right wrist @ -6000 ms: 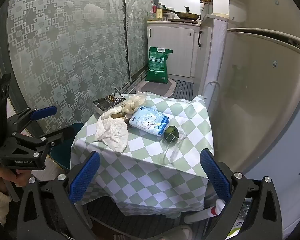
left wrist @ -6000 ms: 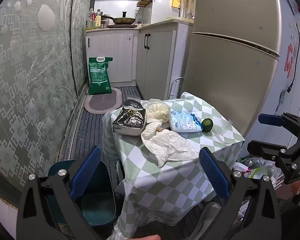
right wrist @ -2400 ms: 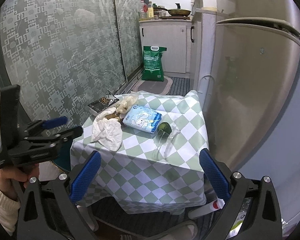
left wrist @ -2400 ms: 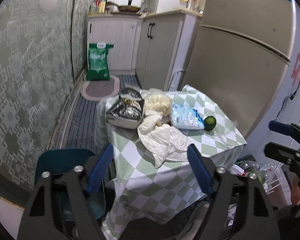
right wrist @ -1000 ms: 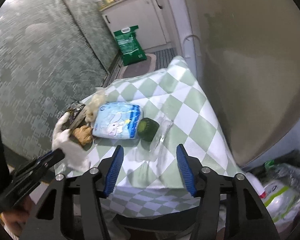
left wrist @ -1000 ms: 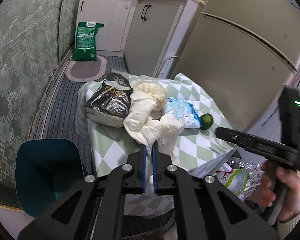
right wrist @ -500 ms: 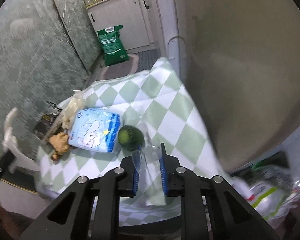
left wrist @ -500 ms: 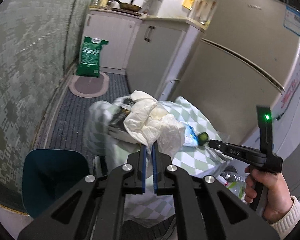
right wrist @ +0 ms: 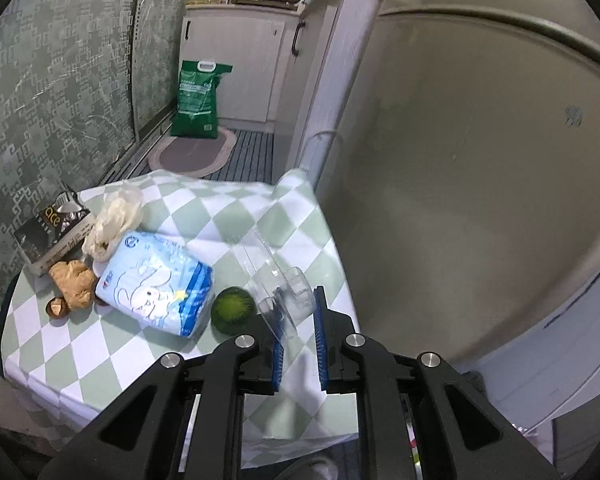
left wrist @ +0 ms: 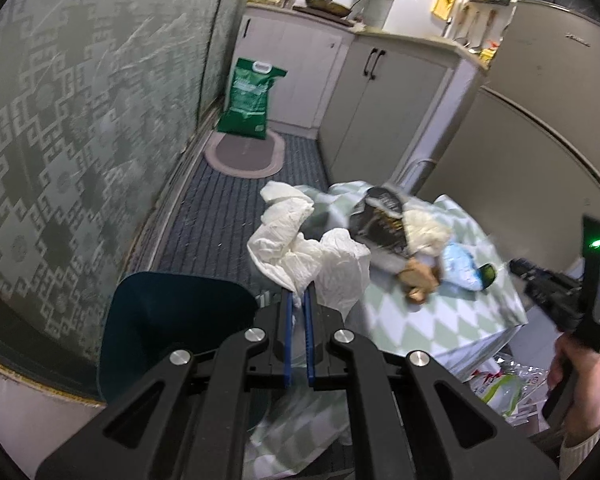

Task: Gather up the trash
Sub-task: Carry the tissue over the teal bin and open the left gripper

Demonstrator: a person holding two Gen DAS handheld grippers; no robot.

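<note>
Crumpled white plastic bag (left wrist: 300, 256), lying on the table (right wrist: 112, 344) a second ago, now hangs off its left edge, pinched in the fully closed left gripper (left wrist: 297, 312) above the dark teal bin (left wrist: 168, 320). Right gripper (right wrist: 298, 316) jaws have just been closing; clear plastic packaging (right wrist: 276, 280) sits between them at the right edge, pads pressing it. Black box (right wrist: 52, 228) reads "ace". Lime (right wrist: 233, 309) touches the blue-white tissue pack (right wrist: 156, 288); ginger (right wrist: 74, 278) by the box.
</note>
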